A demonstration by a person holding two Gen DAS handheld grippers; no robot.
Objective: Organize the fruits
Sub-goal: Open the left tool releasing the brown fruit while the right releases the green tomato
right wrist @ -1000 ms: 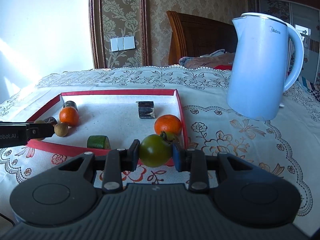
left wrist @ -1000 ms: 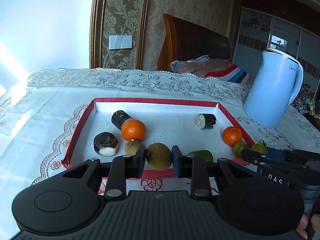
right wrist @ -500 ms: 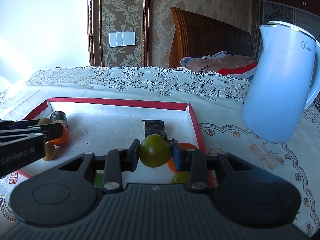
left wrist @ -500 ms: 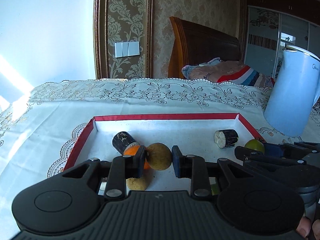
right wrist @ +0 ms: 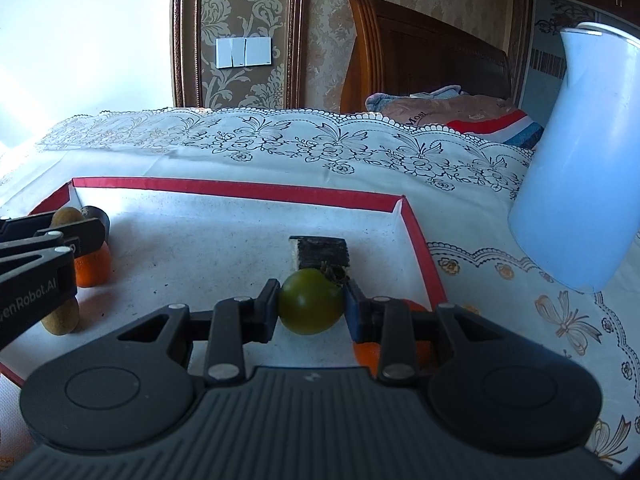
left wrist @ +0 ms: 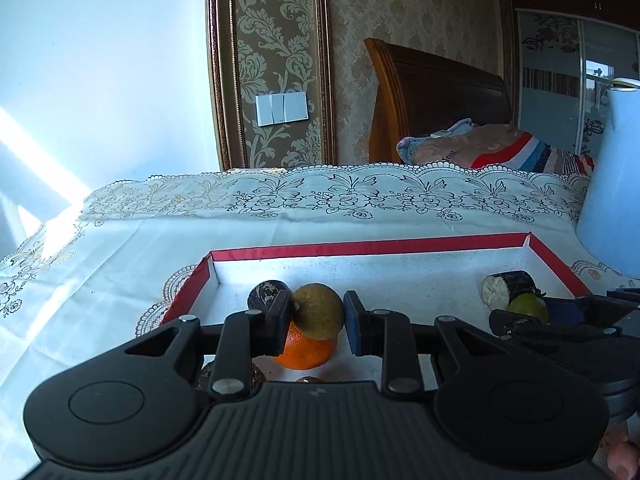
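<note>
A shallow white tray with a red rim [left wrist: 360, 247] [right wrist: 240, 192] lies on the lace tablecloth. My left gripper [left wrist: 318, 318] is shut on a round brownish-yellow fruit [left wrist: 318, 312], held over the tray's left part above an orange [left wrist: 306, 352] and beside a dark cut piece [left wrist: 266, 294]. My right gripper [right wrist: 311, 307] is shut on a green tomato [right wrist: 311, 306], held over the tray's right part in front of a dark cut piece [right wrist: 320, 254]. Another orange [right wrist: 370, 354] lies under the right fingers. The left gripper [right wrist: 60, 236] shows at the left edge of the right wrist view.
A pale blue kettle [right wrist: 580, 168] stands on the cloth right of the tray. A small brown fruit [right wrist: 60, 318] lies in the tray's near left. Behind the table are a wooden headboard [left wrist: 436, 100], bedding and a patterned wall with a light switch [left wrist: 282, 109].
Both grippers have moved forward over the tray, each still holding its fruit. The tray's near edge has passed out of sight below them and the kettle looms closer.
</note>
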